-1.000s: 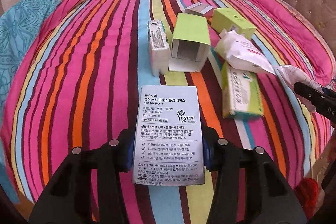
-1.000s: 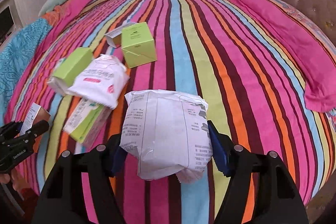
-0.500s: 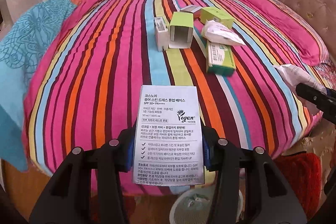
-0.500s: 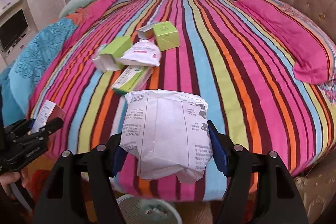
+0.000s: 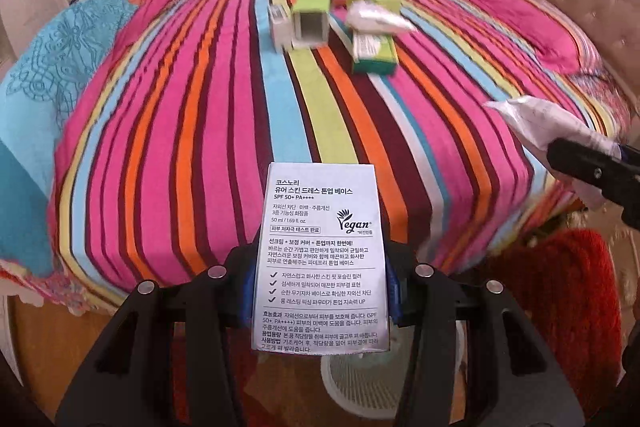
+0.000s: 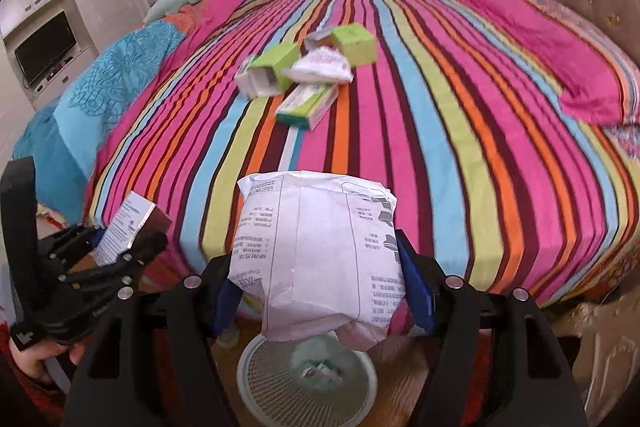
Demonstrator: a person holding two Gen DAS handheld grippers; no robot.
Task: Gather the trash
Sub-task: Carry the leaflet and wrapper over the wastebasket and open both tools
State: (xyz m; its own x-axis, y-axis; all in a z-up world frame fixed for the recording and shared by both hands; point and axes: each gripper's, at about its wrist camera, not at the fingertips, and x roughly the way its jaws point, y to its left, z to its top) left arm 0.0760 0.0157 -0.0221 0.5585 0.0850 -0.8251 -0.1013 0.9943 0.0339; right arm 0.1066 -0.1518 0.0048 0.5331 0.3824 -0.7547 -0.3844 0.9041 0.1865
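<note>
The left gripper (image 5: 320, 287) is clamped on a white carton (image 5: 321, 259) printed with Korean text, held upright between its blue pads. In the right wrist view this carton (image 6: 126, 227) shows at 9 o'clock, pinched in the same gripper (image 6: 120, 247).

The right gripper (image 6: 316, 267) squeezes a crumpled white packet (image 6: 316, 255) on both sides. In the left wrist view the packet (image 5: 544, 125) sticks out at 3 o'clock.

Below both loads, at 6 o'clock, a white slotted bin (image 6: 256, 383) stands on the wooden floor with a few scraps inside; it also shows under the carton in the left view (image 5: 356, 383).

On the striped bedspread (image 6: 440, 147), toward 12 o'clock, more trash lies in a cluster: an open-ended green box (image 6: 272, 69), a white pouch (image 6: 320, 67) resting on a long green-and-white box (image 6: 306, 105), and a green cube box (image 6: 354, 43) behind them. A pink pillow (image 6: 560, 55) lies at 2 o'clock.
</note>
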